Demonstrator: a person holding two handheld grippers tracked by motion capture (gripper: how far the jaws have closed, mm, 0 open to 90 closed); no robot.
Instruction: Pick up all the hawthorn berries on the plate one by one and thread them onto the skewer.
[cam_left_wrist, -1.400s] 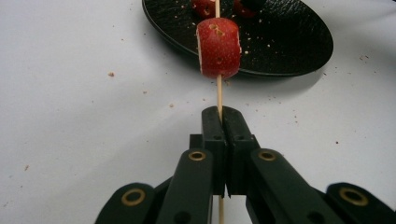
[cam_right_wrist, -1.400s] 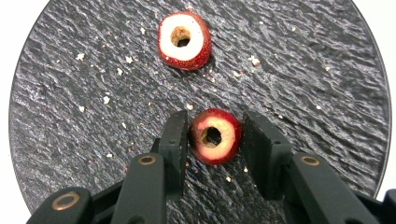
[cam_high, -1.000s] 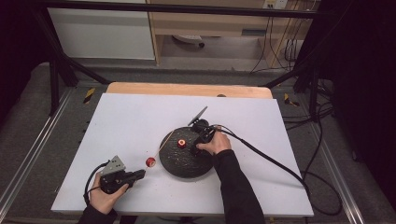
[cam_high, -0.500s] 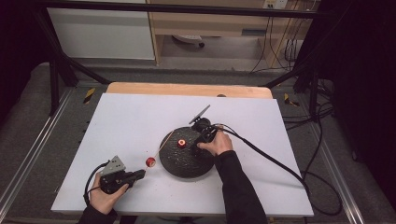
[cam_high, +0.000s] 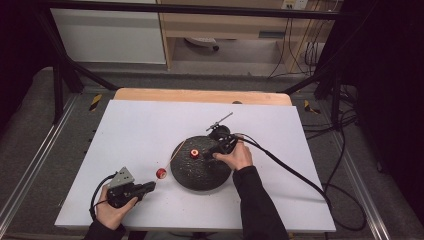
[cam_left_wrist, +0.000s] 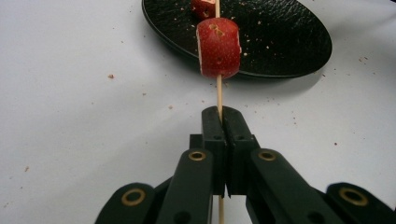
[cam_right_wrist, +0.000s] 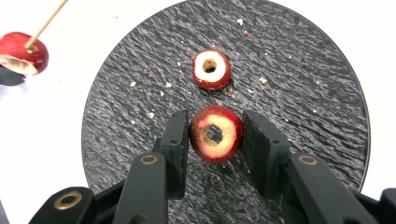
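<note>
One cored fruit piece (cam_right_wrist: 215, 134) is now rising off the black plate (cam_right_wrist: 303, 93), clamped by the right gripper (cam_right_wrist: 214, 135); the left gripper (cam_left_wrist: 222, 122) is pinching the skewer (cam_left_wrist: 218, 95), awaiting threading.

A lab recording bay: black metal frame (cam_high: 65, 75), trailing cables (cam_high: 345, 150), white table (cam_high: 130, 130) on grey floor.

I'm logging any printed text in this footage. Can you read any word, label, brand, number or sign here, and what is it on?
No readable text anywhere.
The black plate, the skewer, the fruit pieces and both grippers carry no print.
The yellow-and-black patches on the floor beside the table are warning stripes, without letters.
The white outlet at the top edge is too small to show any marking.
</note>
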